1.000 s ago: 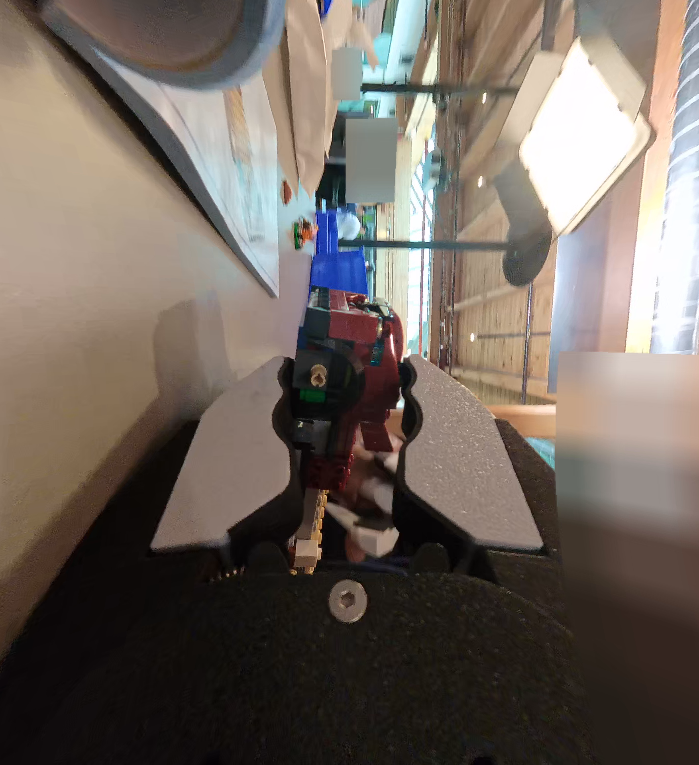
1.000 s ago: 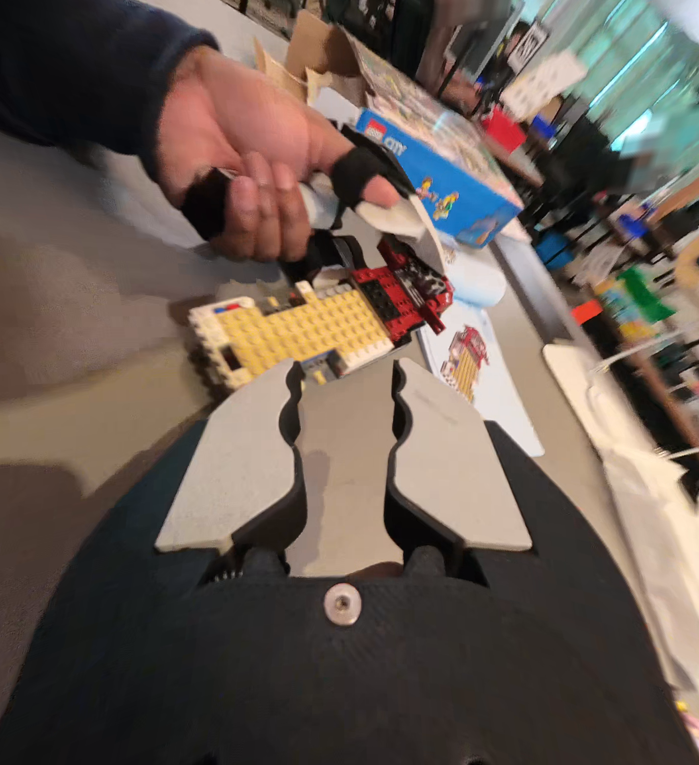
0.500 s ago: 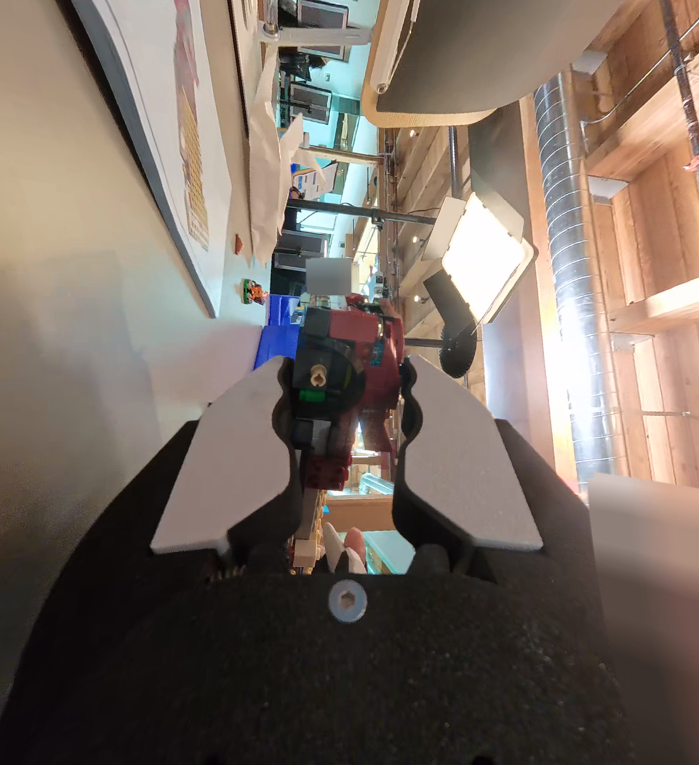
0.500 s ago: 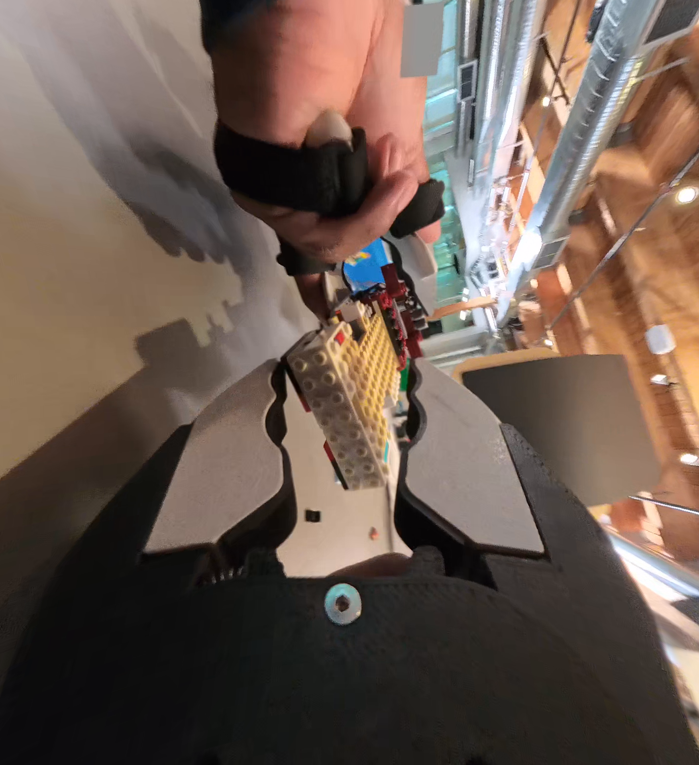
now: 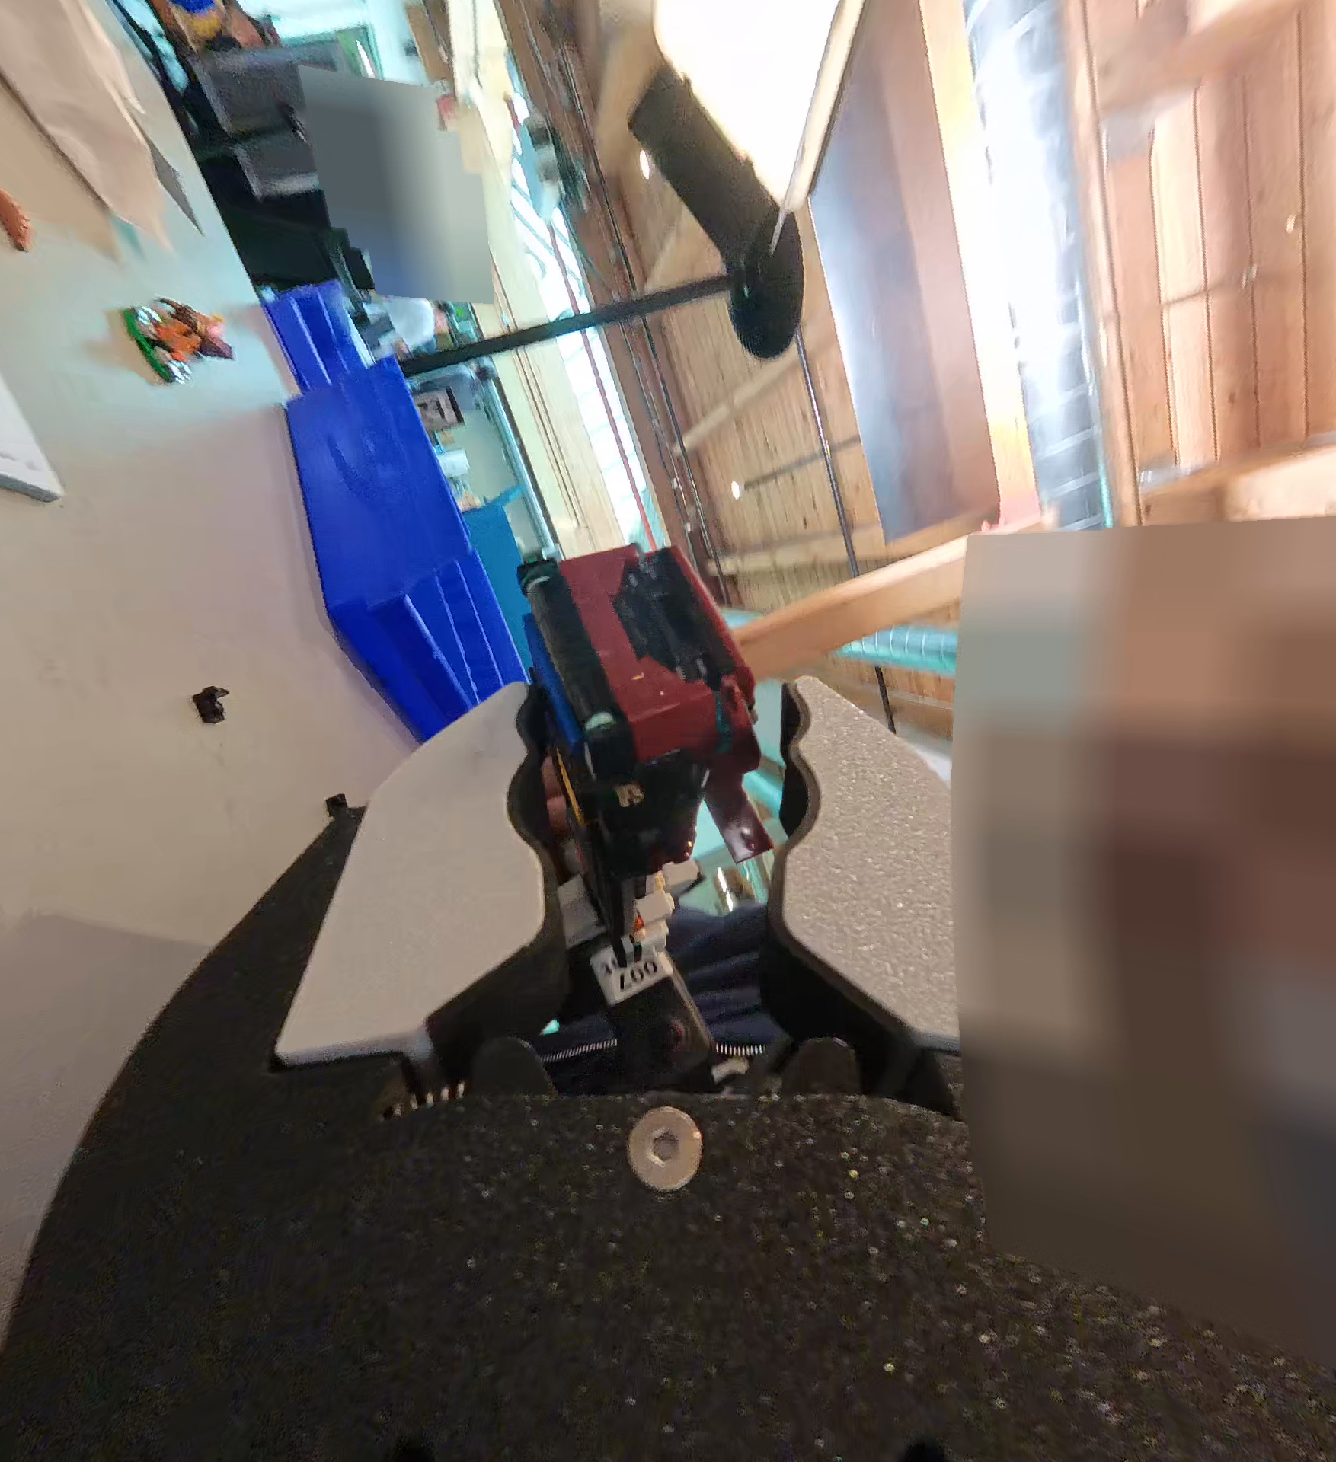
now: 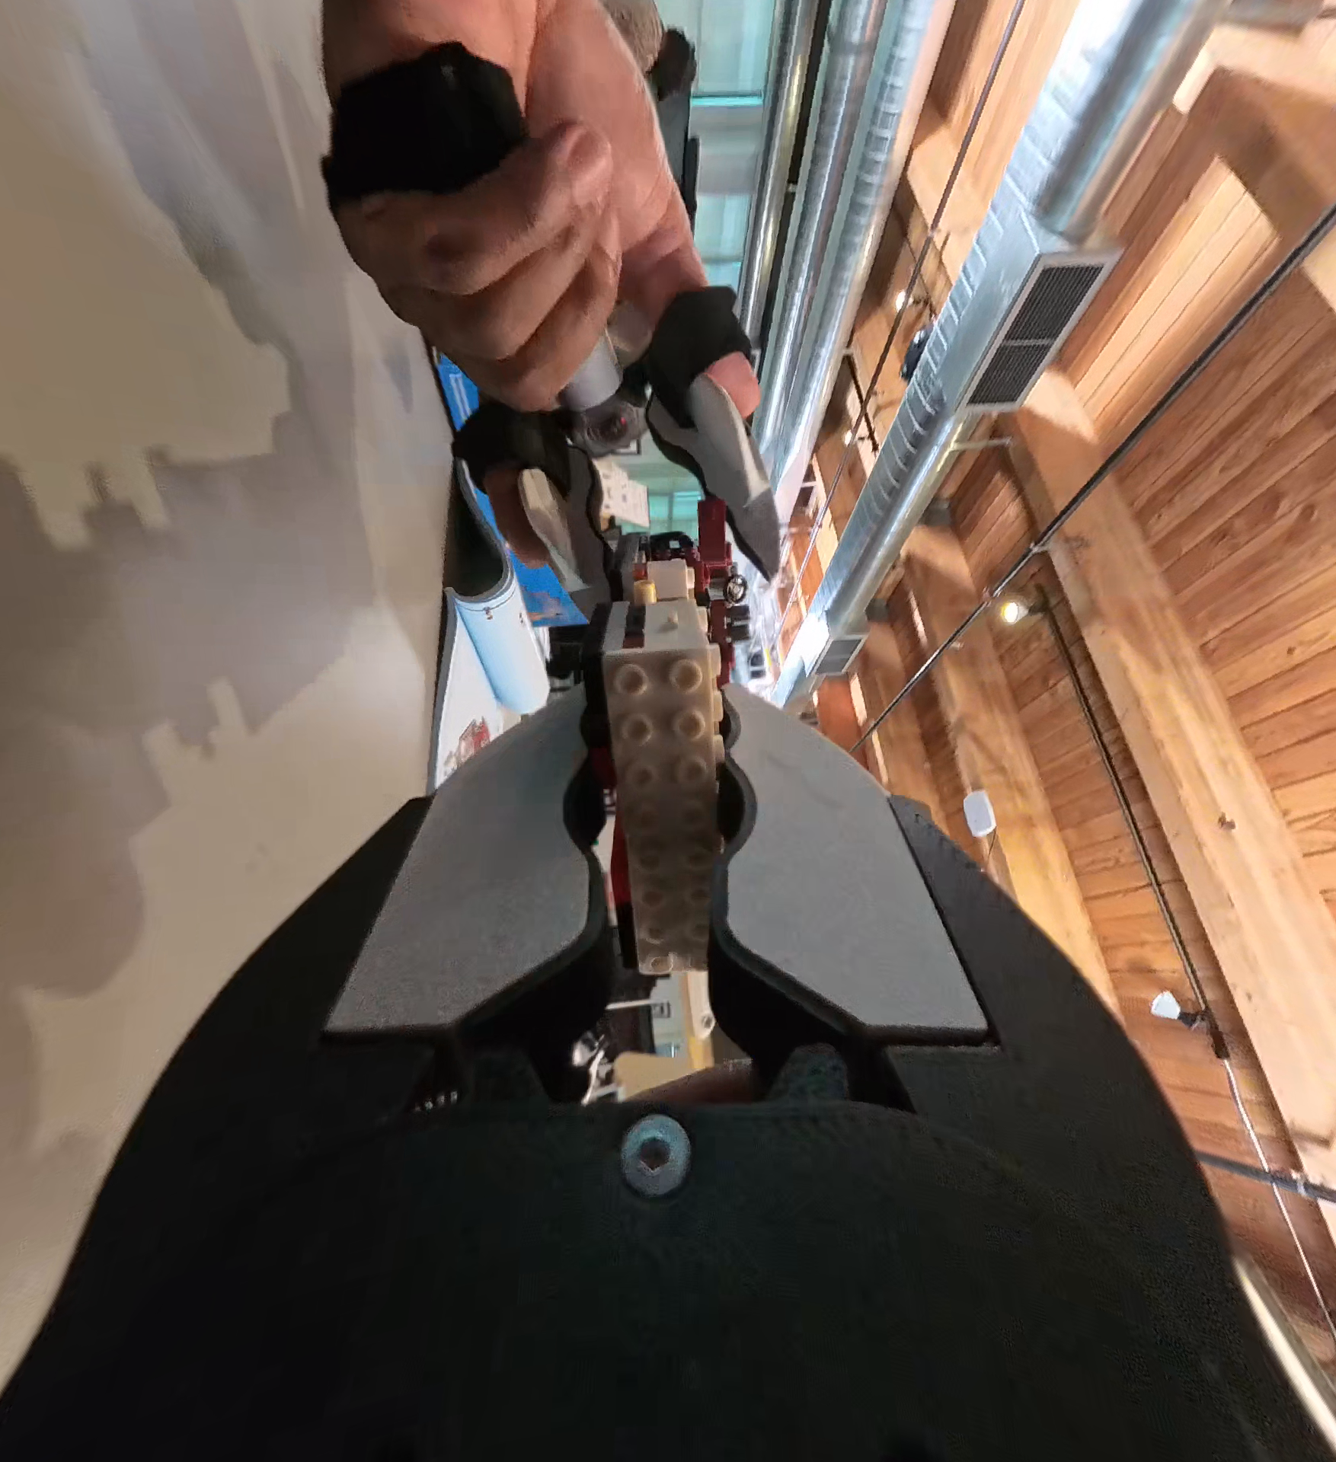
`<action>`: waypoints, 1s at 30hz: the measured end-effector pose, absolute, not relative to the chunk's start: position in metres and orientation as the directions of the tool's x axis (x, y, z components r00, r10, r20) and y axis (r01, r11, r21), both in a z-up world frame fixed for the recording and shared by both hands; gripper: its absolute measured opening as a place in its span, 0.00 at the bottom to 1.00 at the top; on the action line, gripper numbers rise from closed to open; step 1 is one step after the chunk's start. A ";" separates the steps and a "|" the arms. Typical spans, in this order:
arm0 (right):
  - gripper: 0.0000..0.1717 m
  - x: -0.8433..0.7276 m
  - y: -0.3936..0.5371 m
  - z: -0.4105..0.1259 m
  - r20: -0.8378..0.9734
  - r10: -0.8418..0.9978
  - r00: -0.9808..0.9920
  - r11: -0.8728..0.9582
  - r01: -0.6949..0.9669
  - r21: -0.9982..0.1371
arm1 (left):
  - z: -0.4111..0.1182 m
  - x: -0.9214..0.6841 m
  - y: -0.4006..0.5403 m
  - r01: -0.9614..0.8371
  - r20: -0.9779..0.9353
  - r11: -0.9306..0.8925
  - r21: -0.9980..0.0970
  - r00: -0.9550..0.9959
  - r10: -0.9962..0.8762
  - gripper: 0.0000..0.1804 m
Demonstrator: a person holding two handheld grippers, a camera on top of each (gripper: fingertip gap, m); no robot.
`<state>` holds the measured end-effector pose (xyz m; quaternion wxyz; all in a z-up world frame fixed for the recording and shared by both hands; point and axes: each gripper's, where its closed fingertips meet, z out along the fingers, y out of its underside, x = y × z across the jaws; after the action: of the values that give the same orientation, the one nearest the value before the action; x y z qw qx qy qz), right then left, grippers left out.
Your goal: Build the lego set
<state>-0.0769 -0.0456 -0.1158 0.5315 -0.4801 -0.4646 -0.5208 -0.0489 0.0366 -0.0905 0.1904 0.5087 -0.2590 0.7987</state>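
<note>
Beige tabletop tipped sideways along the left, wooden plank walls and silver ducts on the right. Brick-built toy truck raised off the surface, cream end clamped between the right gripper. Left gripper spread wider around the dark-red cab, right pad seemingly clear.
</note>
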 end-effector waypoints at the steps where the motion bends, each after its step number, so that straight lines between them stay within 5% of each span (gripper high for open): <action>1: 0.14 -0.077 -0.047 -0.115 0.994 -0.105 0.018 0.012 1.000 -0.017 | -0.089 -0.050 0.035 -0.589 0.906 -0.771 -0.244 -0.423 0.037 0.32; 11: 0.14 -0.075 -0.061 -0.127 0.994 -0.076 -0.084 0.127 0.988 0.093 | -0.104 -0.061 0.017 -0.784 0.911 -0.491 -0.381 -0.408 -0.055 0.34; 18: 0.14 -0.070 -0.067 -0.137 0.992 -0.077 -0.103 0.169 0.979 0.115 | -0.125 -0.064 -0.002 -0.878 0.941 -0.359 -0.317 -0.337 -0.007 0.37; 30: 0.14 -0.055 -0.072 -0.149 0.995 -0.051 -0.085 0.171 0.981 0.092 | -0.125 -0.044 -0.003 -0.874 0.952 -0.437 -0.214 -0.286 0.107 0.36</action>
<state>-0.0553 -0.0717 -0.1494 0.5296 -0.4209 -0.5524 -0.4871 -0.0438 -0.0034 -0.1246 0.3520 0.4828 -0.3972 0.6966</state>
